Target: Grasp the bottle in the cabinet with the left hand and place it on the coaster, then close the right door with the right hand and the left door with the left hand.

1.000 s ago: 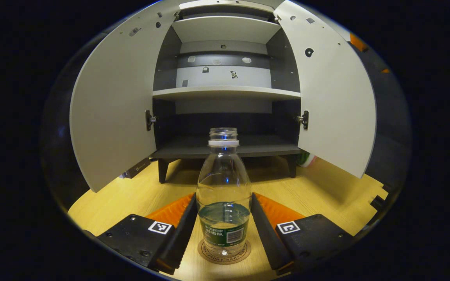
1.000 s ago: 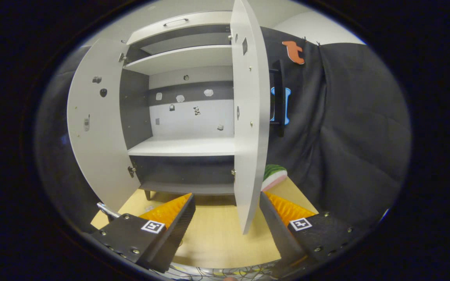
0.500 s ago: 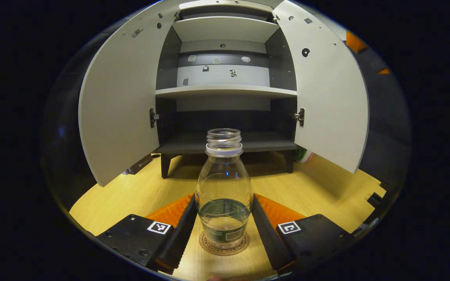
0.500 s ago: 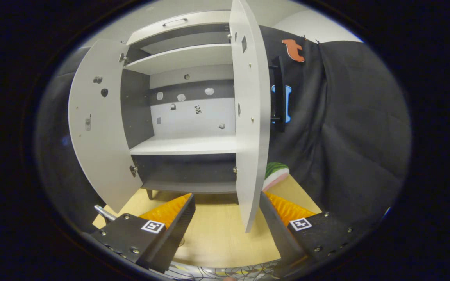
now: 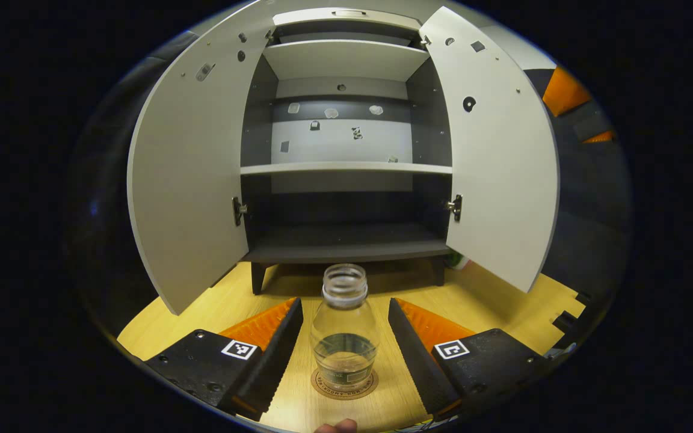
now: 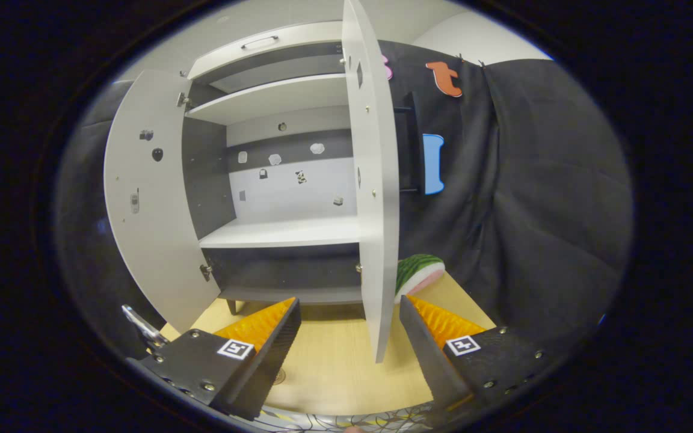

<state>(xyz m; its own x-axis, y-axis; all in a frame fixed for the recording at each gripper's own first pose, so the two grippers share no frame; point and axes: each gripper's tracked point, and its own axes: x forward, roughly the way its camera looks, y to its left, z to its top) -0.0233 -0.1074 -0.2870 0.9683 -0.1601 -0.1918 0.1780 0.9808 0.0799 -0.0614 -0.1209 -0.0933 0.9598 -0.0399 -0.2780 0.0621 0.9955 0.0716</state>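
Note:
A clear bottle (image 5: 345, 337) with no cap and a little water stands upright on the round coaster (image 5: 325, 385) on the wooden table. My left gripper (image 5: 344, 304) is open, its fingers either side of the bottle and apart from it. Behind stands the cabinet (image 5: 346, 243) with its left door (image 5: 190, 180) and right door (image 5: 497, 168) both swung open. In the right gripper view the right door (image 6: 376, 210) is seen edge-on just beyond my open right gripper (image 6: 349, 304), nearer the right finger, with no contact visible. The left door (image 6: 148, 198) is farther off.
A watermelon-slice toy (image 6: 418, 273) lies on the table (image 6: 334, 367) behind the right door, by the black cloth wall. The right door carries a dark handle (image 6: 412, 150) on its outer face. A fingertip (image 5: 335, 427) shows at the lower edge of the left gripper view.
My left gripper has let go of the bottle, spread its fingers and drawn back and up; the bottle stays on the coaster. The right gripper has shifted slightly along the door's edge.

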